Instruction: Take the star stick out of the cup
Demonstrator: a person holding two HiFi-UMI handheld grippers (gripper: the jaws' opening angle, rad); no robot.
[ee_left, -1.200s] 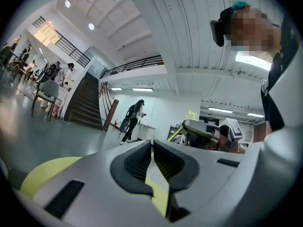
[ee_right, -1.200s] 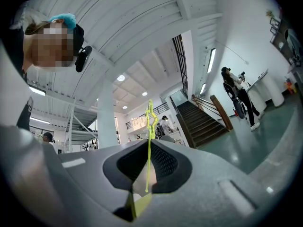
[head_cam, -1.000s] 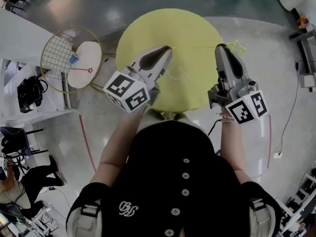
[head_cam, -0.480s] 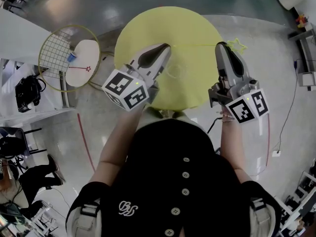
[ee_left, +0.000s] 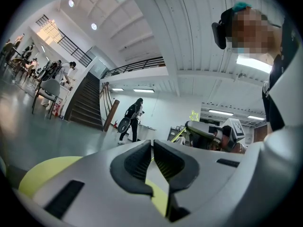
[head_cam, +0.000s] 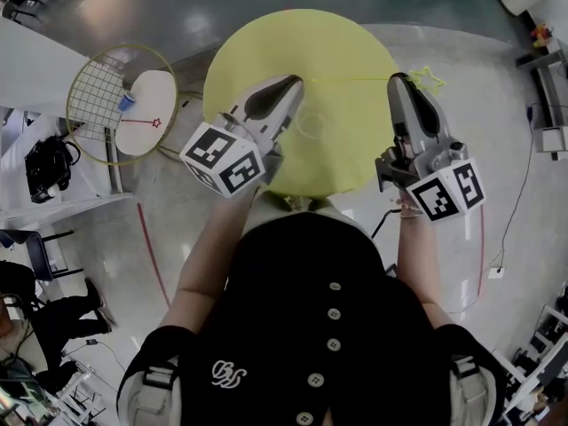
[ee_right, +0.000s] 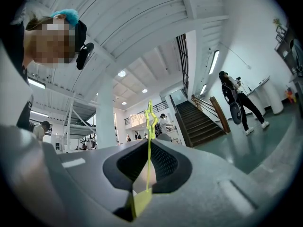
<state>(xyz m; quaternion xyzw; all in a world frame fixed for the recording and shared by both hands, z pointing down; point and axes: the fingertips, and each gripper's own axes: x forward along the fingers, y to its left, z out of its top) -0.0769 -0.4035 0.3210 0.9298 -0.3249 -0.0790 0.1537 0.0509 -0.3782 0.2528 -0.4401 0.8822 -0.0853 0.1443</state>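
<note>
Star stick point(head_cam: 351, 82): yellow, thin, out of the cup, stretched between both grippers above the round yellow bench point(head_cam: 293, 34); star end at 3 o'clock, past the bench rim.
Right gripper point(head_cam: 397, 82): fingers pinched on the shaft, just short of the star.
Left gripper point(head_cam: 299, 80): fingers almost together, nipping the plain end at 9 o'clock.
Cup point(head_cam: 311, 124): clear, visible only as a faint ring, on the bench at 6 o'clock from the left fingertips, apart from the stick.
</note>
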